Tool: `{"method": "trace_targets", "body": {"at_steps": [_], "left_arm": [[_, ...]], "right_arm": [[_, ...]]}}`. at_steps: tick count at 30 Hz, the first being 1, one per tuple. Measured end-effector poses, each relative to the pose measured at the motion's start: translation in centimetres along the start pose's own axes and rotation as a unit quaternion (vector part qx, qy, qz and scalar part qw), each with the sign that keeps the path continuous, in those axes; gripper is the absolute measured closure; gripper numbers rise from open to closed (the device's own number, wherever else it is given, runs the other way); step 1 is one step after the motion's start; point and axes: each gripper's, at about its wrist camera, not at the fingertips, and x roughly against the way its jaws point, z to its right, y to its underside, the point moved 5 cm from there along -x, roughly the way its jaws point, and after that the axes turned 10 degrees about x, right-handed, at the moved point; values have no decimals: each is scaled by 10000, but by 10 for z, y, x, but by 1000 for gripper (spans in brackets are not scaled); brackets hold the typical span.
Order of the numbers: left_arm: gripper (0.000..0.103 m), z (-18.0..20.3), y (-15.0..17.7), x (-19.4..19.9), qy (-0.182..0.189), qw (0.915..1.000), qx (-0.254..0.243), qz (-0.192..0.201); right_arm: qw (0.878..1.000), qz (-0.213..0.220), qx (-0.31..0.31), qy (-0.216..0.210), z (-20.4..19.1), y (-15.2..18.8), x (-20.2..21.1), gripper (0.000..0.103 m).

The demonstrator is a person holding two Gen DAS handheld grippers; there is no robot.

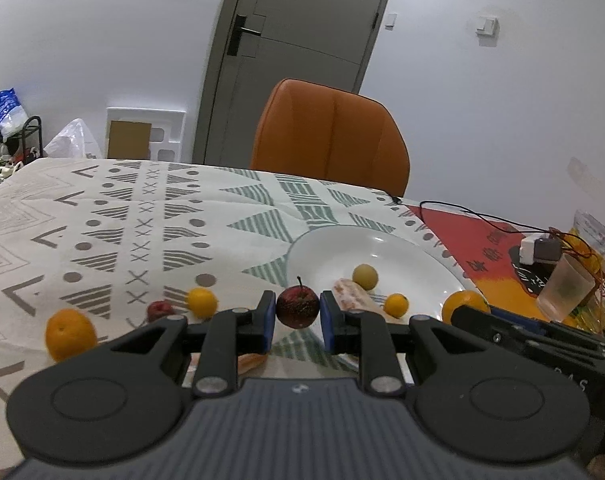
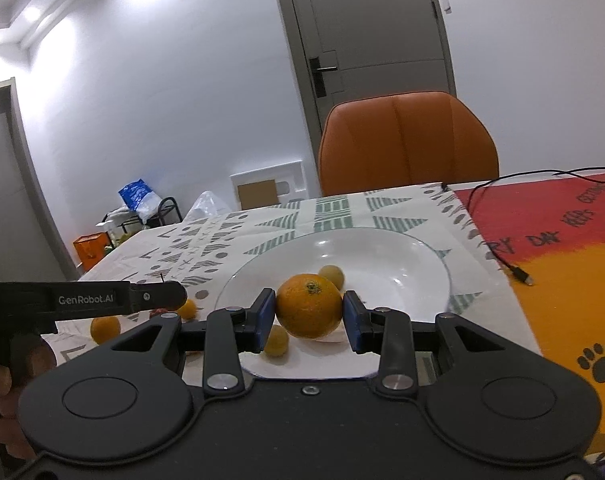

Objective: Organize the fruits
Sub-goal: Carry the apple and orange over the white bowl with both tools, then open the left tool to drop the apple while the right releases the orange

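Note:
My left gripper (image 1: 298,316) is shut on a small dark red apple (image 1: 298,307) and holds it above the table near the left rim of the white plate (image 1: 402,248). My right gripper (image 2: 308,316) is shut on an orange (image 2: 309,306) over the plate's (image 2: 382,252) near edge. A yellow-green fruit (image 1: 365,276) lies in the plate, a small yellow fruit (image 1: 396,305) near its front. On the cloth at left lie an orange (image 1: 69,334), a small red fruit (image 1: 161,310) and a yellow fruit (image 1: 202,302).
An orange chair (image 1: 330,132) stands behind the table. At the right lie a black cable (image 2: 510,268), a plastic cup (image 1: 566,286) and packets. The left gripper's body (image 2: 82,300) crosses the right wrist view at left. A wrapped snack (image 1: 352,296) lies by the plate.

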Motion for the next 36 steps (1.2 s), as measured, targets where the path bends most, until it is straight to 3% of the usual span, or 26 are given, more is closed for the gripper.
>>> {"method": "trace_targets", "body": {"at_steps": [9, 16, 21, 23, 25, 26, 27, 36], "left_arm": [[80, 20, 3, -11, 96, 9998, -146, -91], [71, 18, 3, -13, 0, 9998, -114, -155], [56, 3, -2, -7, -188, 9998, -17, -76], [47, -2, -6, -3, -262, 9997, 9, 0], [34, -7, -8, 1, -385, 9992, 17, 66], [25, -9, -9, 3, -447, 9990, 25, 99], [23, -12, -10, 5, -506, 9986, 33, 153], [19, -39, -13, 21, -916, 9953, 54, 316]], "right_arm": [[9999, 5, -89, 91, 15, 1, 1, 68], [9998, -50, -132, 171, 22, 5, -1, 68], [9995, -89, -185, 238, 25, 5, -4, 67], [9993, -95, -259, 247, 27, 5, -5, 60], [9992, -43, -275, 282, 25, 4, -5, 42], [9994, 6, -238, 269, 23, 3, -4, 39], [9995, 46, -186, 242, 20, 2, -3, 36], [10000, 18, -52, 3, -8, 1, -10, 11]]}}
